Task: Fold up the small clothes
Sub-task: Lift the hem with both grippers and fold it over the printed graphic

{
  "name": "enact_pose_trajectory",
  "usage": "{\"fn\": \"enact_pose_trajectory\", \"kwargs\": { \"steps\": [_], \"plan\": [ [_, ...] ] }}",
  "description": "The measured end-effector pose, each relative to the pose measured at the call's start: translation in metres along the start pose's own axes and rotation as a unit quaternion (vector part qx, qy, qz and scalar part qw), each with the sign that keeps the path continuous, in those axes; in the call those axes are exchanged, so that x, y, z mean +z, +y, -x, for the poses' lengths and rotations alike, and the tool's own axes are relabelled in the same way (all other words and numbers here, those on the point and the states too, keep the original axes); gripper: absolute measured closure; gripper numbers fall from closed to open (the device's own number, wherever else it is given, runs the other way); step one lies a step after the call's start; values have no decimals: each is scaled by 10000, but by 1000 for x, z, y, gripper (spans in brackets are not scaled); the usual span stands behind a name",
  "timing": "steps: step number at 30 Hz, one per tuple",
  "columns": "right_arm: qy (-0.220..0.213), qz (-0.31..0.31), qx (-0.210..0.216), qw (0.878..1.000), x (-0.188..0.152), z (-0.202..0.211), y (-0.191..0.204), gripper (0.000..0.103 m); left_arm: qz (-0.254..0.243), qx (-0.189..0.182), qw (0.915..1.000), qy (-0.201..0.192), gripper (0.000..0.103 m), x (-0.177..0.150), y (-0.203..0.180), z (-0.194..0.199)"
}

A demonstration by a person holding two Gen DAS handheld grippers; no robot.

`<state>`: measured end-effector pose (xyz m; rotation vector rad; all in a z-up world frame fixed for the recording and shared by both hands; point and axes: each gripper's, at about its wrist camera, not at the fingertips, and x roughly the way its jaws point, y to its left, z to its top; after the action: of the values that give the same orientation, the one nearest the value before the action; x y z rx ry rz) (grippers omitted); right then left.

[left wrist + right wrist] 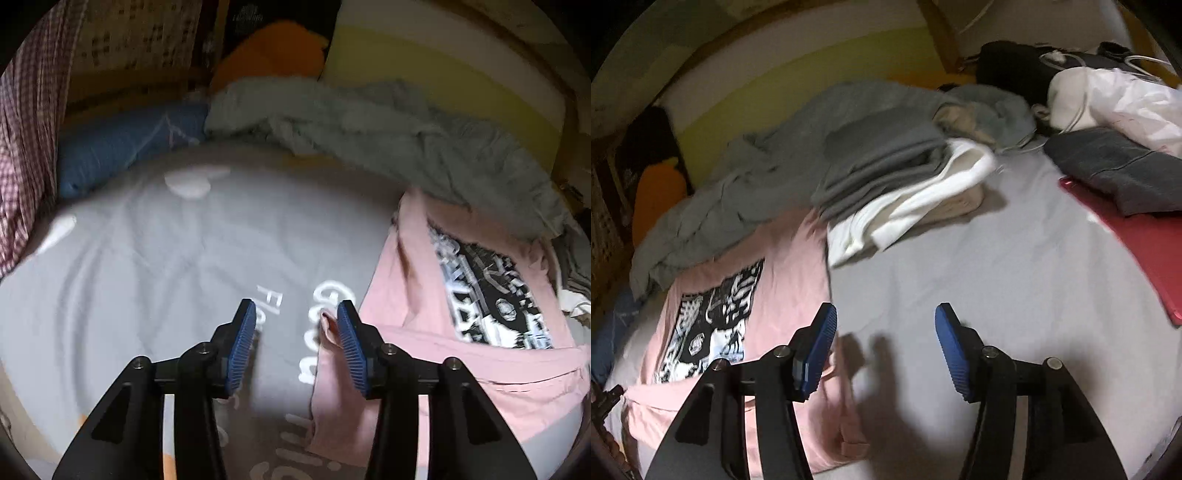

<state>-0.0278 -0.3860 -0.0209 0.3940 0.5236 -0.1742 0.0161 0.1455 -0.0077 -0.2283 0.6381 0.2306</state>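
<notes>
The left gripper (296, 314) stands with its jaws partly apart, low over a grey sheet (147, 258) with white letters on it. A small pink fold of a pink shirt (406, 314) stands up just beside its right blue pad (351, 347); whether cloth and pad touch I cannot tell, but nothing is pressed between the two pads. The right gripper (885, 314) also has its jaws apart, a little wider, and nothing is between them; only the sheet (1015, 277) and the shadows of its fingers lie under the gap. Its left pad (818, 350) is over the right border of the shirt (790, 266).

The shirt lies flat on the sheet with a black and white print (713, 321) facing up. In the left wrist view its near part is folded over in a band across the bottom. Behind the shirt a crumpled grey blanket (738, 192) runs along the far side of the bed. Just right of the shirt's far end, in the right wrist view, is a pile of folded clothes (894, 184): grey pieces on top, white and beige ones under them. Further right lies a red flat thing (1137, 251) with a dark grey cloth (1115, 170) partly on it, and a white bag (1126, 99) behind. In the left wrist view a blue pillow (122, 151) lies at the far left and a checked cloth (26, 147) hangs at the edge.
</notes>
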Motion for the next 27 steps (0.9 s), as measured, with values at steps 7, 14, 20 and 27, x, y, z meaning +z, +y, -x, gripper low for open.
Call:
{"fn": "enact_pose_trajectory", "kwargs": {
  "steps": [7, 14, 20, 27],
  "plan": [
    [654, 1321, 1748, 9735, -16, 13, 56, 46, -1806, -755, 9801, -321, 55, -14, -68, 33],
    [1598, 3283, 1045, 9251, -89, -8, 138, 46, -2042, -1237, 9705, 338, 55, -37, -99, 19],
    [1842, 2928, 777, 9350, -63, -38, 150, 57, -2046, -1229, 9640, 1173, 76, -59, -115, -11],
    [1098, 2516, 500, 9603, -29, -66, 150, 71, -2183, -1110, 9644, 995, 75, -64, -119, -10]
  ]
}}
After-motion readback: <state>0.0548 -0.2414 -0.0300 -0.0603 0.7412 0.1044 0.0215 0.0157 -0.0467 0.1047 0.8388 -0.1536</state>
